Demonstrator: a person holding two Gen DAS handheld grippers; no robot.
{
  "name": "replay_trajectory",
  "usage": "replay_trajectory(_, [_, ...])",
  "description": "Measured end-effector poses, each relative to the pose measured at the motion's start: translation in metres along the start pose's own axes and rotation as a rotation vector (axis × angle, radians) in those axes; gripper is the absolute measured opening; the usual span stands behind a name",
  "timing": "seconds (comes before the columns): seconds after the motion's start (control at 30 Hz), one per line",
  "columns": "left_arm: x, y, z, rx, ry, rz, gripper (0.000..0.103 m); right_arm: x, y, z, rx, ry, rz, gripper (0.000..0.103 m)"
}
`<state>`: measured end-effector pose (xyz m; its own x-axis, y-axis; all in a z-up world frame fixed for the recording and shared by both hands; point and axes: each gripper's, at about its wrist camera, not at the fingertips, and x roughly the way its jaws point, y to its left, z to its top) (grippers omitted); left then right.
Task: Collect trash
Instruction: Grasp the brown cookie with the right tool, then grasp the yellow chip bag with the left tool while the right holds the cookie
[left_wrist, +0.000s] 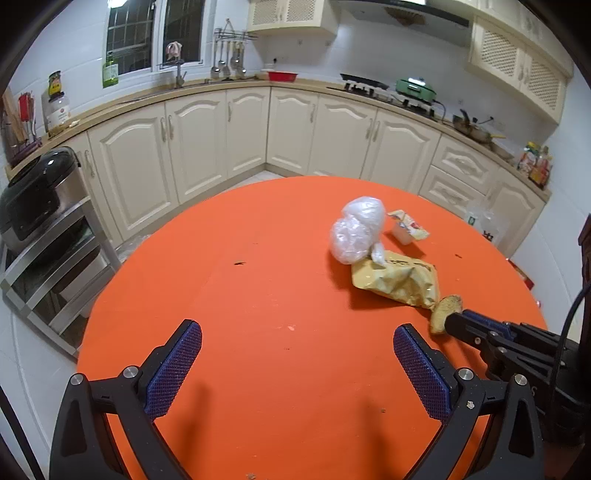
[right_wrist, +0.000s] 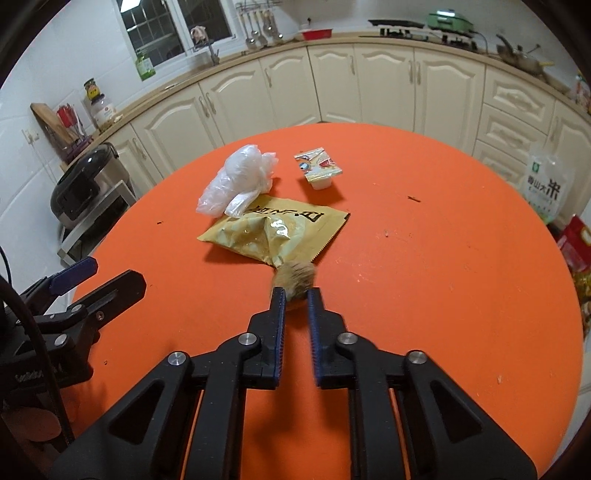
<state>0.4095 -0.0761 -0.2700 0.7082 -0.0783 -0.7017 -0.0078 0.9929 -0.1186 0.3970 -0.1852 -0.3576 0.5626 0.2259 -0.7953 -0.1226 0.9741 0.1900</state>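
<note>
Here the left hand-held gripper (left_wrist: 297, 363) hangs over bare orange table (left_wrist: 258, 295) with its blue pads spread wide and nothing between them. Just to its right, the right hand-held gripper (right_wrist: 296, 295) pinches a brown, crumbly scrap of food (right_wrist: 295, 280) between its fingertips (the scrap is blurred, so what kind I cannot tell). The scrap touches the near corner of a crumpled yellow snack bag (right_wrist: 273, 230). Behind the bag lies a wad of clear plastic (right_wrist: 236, 181), its tail resting on the bag. Farther right stands a small white cup (right_wrist: 319, 170) with a printed foil lid.
</note>
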Motion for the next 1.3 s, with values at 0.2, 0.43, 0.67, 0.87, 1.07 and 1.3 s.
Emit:
replay_trajectory(0.2, [0.008, 0.000, 0.001, -0.001, 0.004, 0.020, 0.102, 0.020, 0.005, 0.007, 0.001, 0.005, -0.027, 0.030])
replay_trajectory(0.43, [0.019, -0.028, 0.002, 0.028, 0.015, -0.012, 0.102, 0.009, -0.011, -0.001, 0.034, -0.009, -0.002, 0.023])
replay_trajectory(0.67, [0.051, -0.089, 0.012, 0.044, 0.068, -0.066, 0.102, -0.015, -0.051, -0.002, 0.077, -0.042, -0.002, 0.023])
replay_trajectory(0.87, [0.092, -0.121, 0.023, 0.007, 0.133, -0.053, 0.100, -0.026, -0.076, 0.002, 0.097, -0.062, 0.003, 0.023])
replay_trajectory(1.07, [0.104, -0.135, 0.031, 0.036, 0.101, -0.020, 0.083, -0.027, -0.088, 0.003, 0.109, -0.073, 0.019, 0.023])
replay_trajectory(1.3, [0.107, -0.129, 0.026, 0.028, 0.086, -0.099, 0.037, -0.026, -0.091, -0.004, 0.125, -0.077, 0.038, 0.023])
